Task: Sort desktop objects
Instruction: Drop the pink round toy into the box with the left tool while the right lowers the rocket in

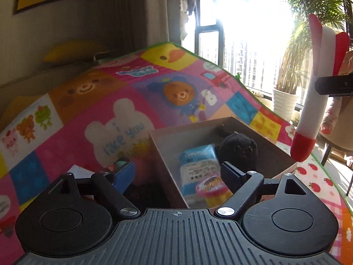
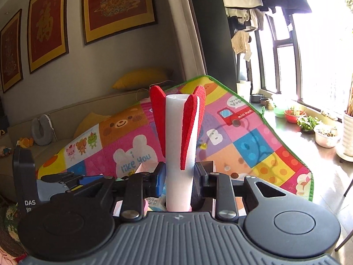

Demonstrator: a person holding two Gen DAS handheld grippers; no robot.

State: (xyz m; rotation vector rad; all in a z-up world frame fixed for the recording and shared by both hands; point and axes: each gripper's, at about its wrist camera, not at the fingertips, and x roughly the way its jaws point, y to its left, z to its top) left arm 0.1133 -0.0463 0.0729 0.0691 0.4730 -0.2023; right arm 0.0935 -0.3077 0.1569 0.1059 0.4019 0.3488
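My right gripper (image 2: 179, 176) is shut on a white foam rocket (image 2: 179, 154) with red fins, held nose down. In the left wrist view the rocket (image 1: 311, 101) hangs at the right, its red nose just above the right rim of a cardboard box (image 1: 273, 152). The box holds a black plush toy (image 1: 239, 149), a blue-and-white packet (image 1: 197, 165) and a small tub with a pink lid (image 1: 211, 186). My left gripper (image 1: 174, 172) is open and empty, low in front of the box, with its right finger over the box's near corner.
A colourful cartoon play mat (image 1: 92, 114) covers the table. A blue object (image 1: 123, 172) and a white paper (image 1: 79, 171) lie left of the box. A sofa with yellow cushions (image 2: 141, 78) is behind. Potted plants (image 2: 326, 132) line the window sill on the right.
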